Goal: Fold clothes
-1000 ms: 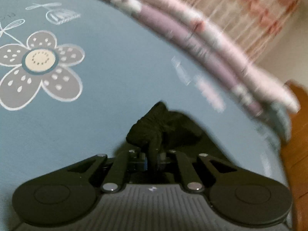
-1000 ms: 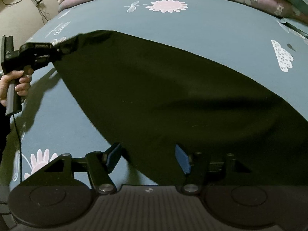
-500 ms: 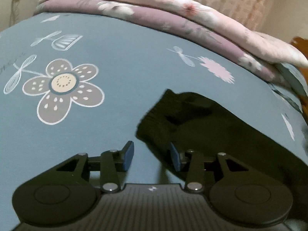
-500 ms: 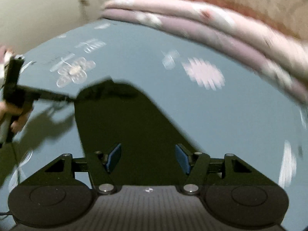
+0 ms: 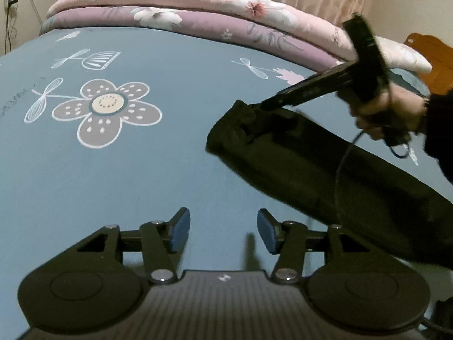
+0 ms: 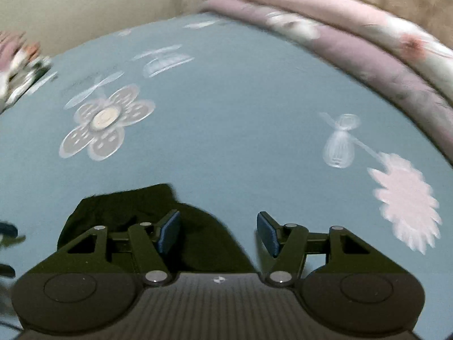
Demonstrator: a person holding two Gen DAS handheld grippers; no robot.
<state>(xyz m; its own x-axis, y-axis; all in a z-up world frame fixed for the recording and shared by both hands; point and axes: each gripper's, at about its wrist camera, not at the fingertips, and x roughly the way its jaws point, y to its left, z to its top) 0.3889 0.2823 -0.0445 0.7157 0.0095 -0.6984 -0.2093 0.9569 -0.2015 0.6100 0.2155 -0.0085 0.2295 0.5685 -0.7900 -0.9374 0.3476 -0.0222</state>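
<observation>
The black garment (image 5: pixel 311 164) is lying as a long band on the bed (image 5: pixel 170 170), its cuffed end pointing toward the flower print and the rest running off to my right. My left gripper (image 5: pixel 220 231) is hanging over bare sheet just beside that band. Its fingers (image 5: pixel 179 233) have just been opening and are now standing apart with nothing between them.

My right gripper (image 6: pixel 218 232) is arriving at the cuffed end. Its fingers (image 6: pixel 170 231) are also standing apart and are not pressing on any cloth yet. The dark cloth is showing under the left one and partly in the gap. From the left view the tips look to be right at the cuff, but I cannot tell whether they are touching it.

I judge this to be a handover of the end before the next fold. To do it well, I am aiming to:

- Settle the right gripper first, since its view is smearing.
- Bring the cuff's corner fully into the gap rather than under one finger.
- Catch every layer, because the end looks bunched and a shallow pinch could lift only the top one.
- Keep the left gripper clear but near, ready to pin the band where the crease should fall.
- Carry the end low and straight along the band, away from the quilts (image 5: pixel 198 22) at the far edge, so the edges line up.
</observation>
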